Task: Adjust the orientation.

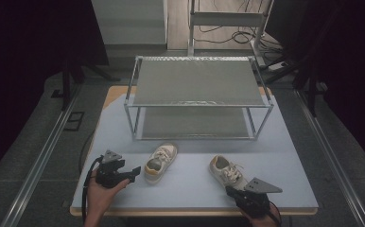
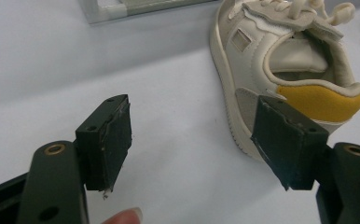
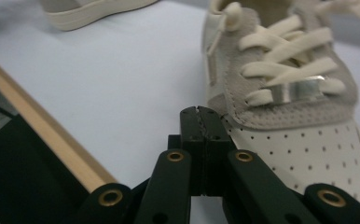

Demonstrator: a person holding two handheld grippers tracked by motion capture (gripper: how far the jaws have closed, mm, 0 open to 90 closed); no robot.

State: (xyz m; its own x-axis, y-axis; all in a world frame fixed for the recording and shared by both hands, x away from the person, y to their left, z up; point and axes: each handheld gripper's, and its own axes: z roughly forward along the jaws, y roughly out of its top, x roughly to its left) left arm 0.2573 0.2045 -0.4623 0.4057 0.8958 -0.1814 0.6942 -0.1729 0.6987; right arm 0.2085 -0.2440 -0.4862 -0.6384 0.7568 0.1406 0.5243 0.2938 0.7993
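Two cream sneakers lie on the pale blue table top (image 1: 190,189). The left sneaker (image 1: 160,162) has a yellow heel lining; in the left gripper view this sneaker (image 2: 280,60) lies heel-first just beyond my right jaw. My left gripper (image 1: 134,174) (image 2: 199,140) stands open beside that heel with nothing between the pads. The right sneaker (image 1: 227,171) points its toe at my right gripper (image 1: 229,190). In the right gripper view the gripper (image 3: 200,116) is shut and empty, its tip just left of the perforated toe (image 3: 304,149).
A two-tier metal rack (image 1: 199,105) stands at the back of the table, both shelves bare. The table's wooden front edge (image 3: 43,126) runs close to my right gripper. The left sneaker's sole (image 3: 89,11) lies farther off. Cables (image 1: 237,35) trail on the floor behind.
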